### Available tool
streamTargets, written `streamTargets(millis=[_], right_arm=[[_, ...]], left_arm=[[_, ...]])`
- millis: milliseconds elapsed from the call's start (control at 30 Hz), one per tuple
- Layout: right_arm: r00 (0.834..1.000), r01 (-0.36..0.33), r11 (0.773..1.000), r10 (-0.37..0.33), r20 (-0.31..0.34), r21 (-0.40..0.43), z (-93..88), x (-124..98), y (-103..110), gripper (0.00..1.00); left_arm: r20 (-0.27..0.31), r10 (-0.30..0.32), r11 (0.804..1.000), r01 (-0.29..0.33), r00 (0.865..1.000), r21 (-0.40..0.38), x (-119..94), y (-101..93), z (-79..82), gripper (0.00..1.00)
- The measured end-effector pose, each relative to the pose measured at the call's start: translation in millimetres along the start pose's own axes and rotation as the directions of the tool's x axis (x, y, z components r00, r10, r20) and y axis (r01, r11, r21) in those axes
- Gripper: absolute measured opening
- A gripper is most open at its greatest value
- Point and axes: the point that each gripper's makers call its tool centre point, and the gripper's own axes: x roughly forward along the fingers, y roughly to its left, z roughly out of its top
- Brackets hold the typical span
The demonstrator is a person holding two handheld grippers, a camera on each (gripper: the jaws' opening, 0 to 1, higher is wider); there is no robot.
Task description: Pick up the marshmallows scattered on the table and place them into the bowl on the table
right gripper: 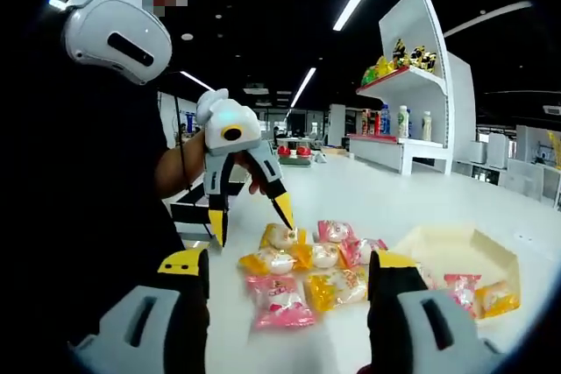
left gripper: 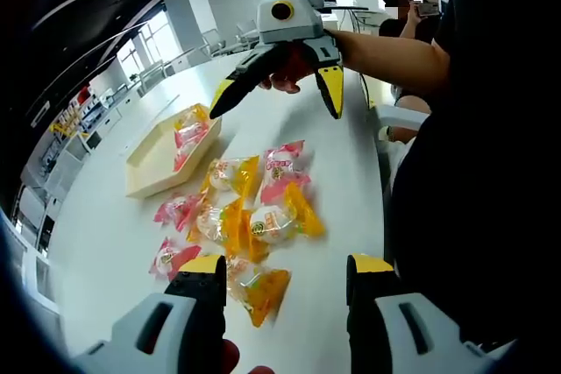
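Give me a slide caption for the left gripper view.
Both open grippers, left and right, flank wrapped marshmallows beside a partly filled bowl.

You have a loose cluster of plastic-wrapped marshmallows (left gripper: pixel 254 216) on the white table, in pink and yellow-orange wrappers, each showing a pale round sweet inside. They lie flat, many touching or overlapping. In your right gripper view the same cluster (right gripper: pixel 307 273) lies just beside the bowl. The bowl is a shallow, cream-coloured tray with angled sides (left gripper: pixel 145 168), upright on the table. It already holds a few packets: pink and yellow ones (left gripper: pixel 188 133) rest against its far end, also seen from your right gripper view (right gripper: pixel 478 293).
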Motion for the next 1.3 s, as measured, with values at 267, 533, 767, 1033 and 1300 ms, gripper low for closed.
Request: streamTargets(millis=[267, 533, 767, 1033, 1300], right_arm=[[0.999, -0.027, 1.0, 0.027, -0.036, -0.009, -10.5, 5, 6, 0.61], [0.998, -0.033, 0.999, 0.033, -0.049, 0.002, -14.6, 8, 9, 0.6], [0.995, -0.032, 0.999, 0.03, -0.1, -0.024, -20.8, 12, 9, 0.5], [0.99, -0.053, 0.998, 0.048, -0.132, -0.03, -27.5, 15, 13, 0.45], [0.982, -0.059, 0.998, 0.051, -0.181, -0.037, -37.7, 18, 14, 0.44]], left_arm=[[0.006, 0.005, 1.0, -0.005, 1.0, -0.005, -1, 0.4, 0.8, 0.55], [0.008, 0.007, 1.0, -0.007, 1.0, -0.005, -1, -0.3, 0.8, 0.55], [0.011, 0.012, 1.0, -0.012, 1.0, -0.009, -1, 0.7, 0.9, 0.55], [0.01, 0.016, 1.0, -0.016, 1.0, -0.013, -1, 2.2, -0.4, 0.55], [0.011, 0.013, 1.0, -0.013, 1.0, -0.013, 0, 1.4, 0.2, 0.55]])
